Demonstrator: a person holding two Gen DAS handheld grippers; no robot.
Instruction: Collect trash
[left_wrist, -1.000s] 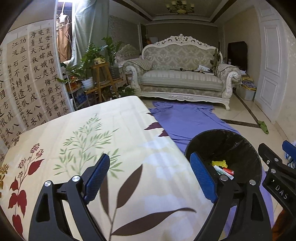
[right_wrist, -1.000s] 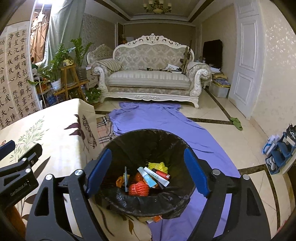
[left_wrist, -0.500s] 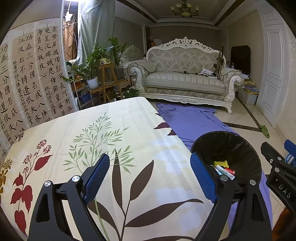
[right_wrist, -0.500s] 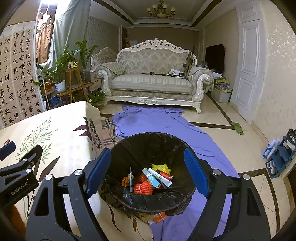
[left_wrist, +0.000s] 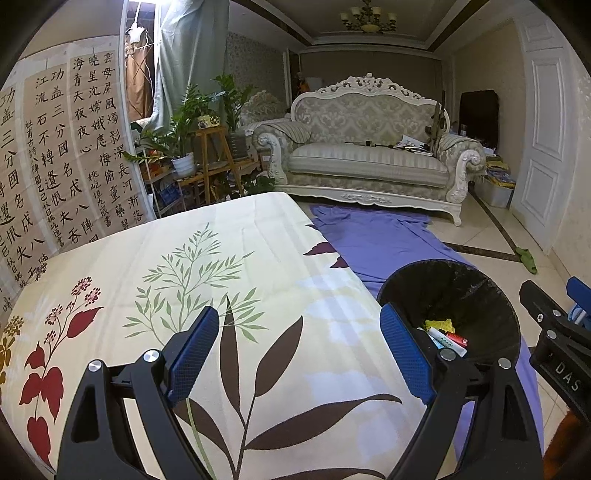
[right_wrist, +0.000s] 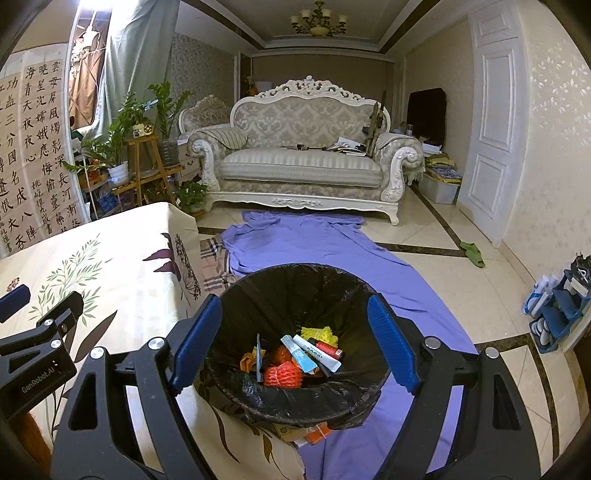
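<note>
Filling the near ground is the table under its leaf-printed tablecloth (left_wrist: 207, 280), and no litter shows on the part of it in view. To its right, on the floor over the purple sheet (right_wrist: 317, 243), stands the black-lined trash bin (right_wrist: 280, 284), its rim close against the hanging cloth edge. Both tools hang released and empty: the left gripper (left_wrist: 299, 354) has its blue pads spread wide over bare cloth, and the right gripper (right_wrist: 291, 339) frames the bin's mouth with nothing between its jaws. Inside the bin lie the collected pieces: an orange net wad (right_wrist: 284, 373), a yellow scrap (right_wrist: 319, 334), a white tube (right_wrist: 310, 350) and a red-capped stick (right_wrist: 328, 349), the last two lying side by side. Something orange and boxy peeks from under the bin's near side (right_wrist: 316, 434), directly below the right gripper; if it is stray trash, the right hand is much the nearer.
</note>
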